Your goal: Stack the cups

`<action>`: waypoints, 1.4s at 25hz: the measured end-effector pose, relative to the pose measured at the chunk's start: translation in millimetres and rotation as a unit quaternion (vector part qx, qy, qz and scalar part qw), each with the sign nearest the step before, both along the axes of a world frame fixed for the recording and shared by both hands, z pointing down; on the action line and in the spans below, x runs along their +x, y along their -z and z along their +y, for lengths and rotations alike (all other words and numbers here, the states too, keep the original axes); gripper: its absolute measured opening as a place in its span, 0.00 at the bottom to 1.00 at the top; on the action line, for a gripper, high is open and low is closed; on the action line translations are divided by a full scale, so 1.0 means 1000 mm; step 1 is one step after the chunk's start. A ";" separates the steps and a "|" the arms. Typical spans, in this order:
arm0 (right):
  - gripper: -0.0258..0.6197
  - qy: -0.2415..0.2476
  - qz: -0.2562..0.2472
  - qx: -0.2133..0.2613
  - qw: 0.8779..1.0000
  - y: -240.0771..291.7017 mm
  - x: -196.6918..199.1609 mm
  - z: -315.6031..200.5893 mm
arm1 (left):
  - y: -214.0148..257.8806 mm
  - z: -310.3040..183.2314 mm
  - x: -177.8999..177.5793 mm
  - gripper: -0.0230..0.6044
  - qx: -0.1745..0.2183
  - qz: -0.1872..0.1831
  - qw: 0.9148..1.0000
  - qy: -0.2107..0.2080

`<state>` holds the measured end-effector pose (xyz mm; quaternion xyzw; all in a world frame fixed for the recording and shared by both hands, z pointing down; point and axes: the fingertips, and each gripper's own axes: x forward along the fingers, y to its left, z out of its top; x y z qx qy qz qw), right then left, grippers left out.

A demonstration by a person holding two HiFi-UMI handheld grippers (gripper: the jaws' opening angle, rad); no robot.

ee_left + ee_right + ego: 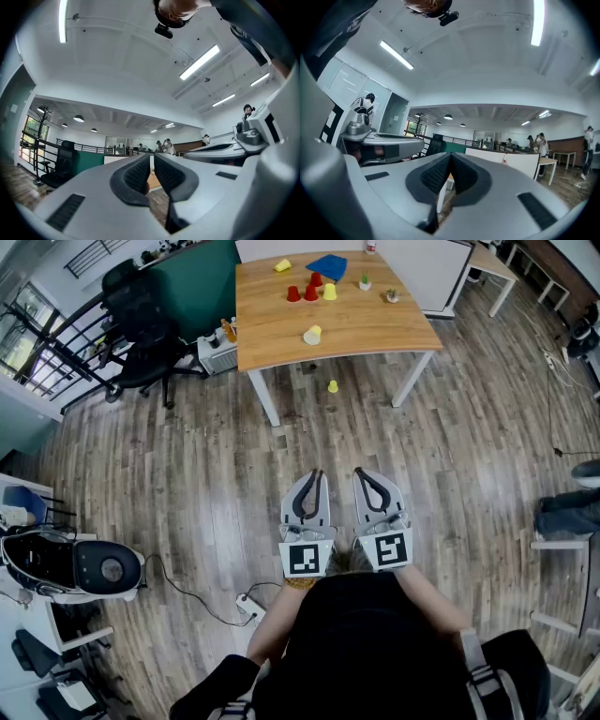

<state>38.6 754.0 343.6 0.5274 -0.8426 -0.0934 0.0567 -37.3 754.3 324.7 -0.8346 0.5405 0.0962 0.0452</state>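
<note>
Head view: the left claw (316,476) and right claw (360,474) were level, side by side over the floor (187,474), well apart from the surface (272,343) carrying scattered red cups (293,294) and yellow cups (312,335); a stray cup (333,386) lay on the floor. Left gripper view: jaws together, nothing held. Right gripper view: the same.

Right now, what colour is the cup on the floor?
The floor cup is yellow; the head view shows it best.

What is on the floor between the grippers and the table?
In the head view, one small yellow plastic cup lies on the wooden plank floor near the light wooden table; otherwise bare.
</note>
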 end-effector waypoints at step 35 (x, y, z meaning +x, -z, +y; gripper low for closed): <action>0.14 0.002 -0.056 -0.020 0.998 -0.019 0.097 -0.199 | -0.014 -0.189 0.090 0.11 -0.019 -0.063 0.998 0.006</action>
